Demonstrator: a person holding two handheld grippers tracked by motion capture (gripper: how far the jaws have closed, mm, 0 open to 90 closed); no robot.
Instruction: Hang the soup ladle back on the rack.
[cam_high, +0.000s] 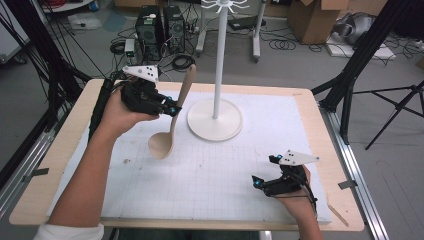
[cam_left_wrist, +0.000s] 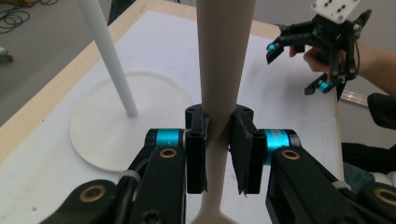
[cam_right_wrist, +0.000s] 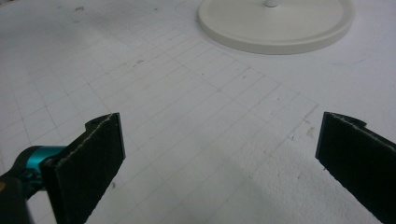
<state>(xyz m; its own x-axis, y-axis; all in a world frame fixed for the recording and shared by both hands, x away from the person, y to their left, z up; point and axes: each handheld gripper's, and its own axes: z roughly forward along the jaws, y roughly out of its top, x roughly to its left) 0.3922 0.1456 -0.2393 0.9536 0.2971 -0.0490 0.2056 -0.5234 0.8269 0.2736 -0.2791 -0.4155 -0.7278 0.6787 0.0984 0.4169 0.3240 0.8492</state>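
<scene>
Got the wooden spoon (cam_high: 172, 120) pinched mid-handle in the left gripper (cam_high: 173, 111) jaws, off the surface (cam_high: 210, 175) beside the white hook stand (cam_high: 216, 102), bowl down; hanging it probably left, right gripper (cam_high: 260, 182) idling with jaws spread wide.

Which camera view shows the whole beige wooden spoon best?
The high view: the beige wooden spoon shows whole, bowl down, above the white mat. The left gripper view shows just its handle clamped between the left gripper fingers.
</scene>
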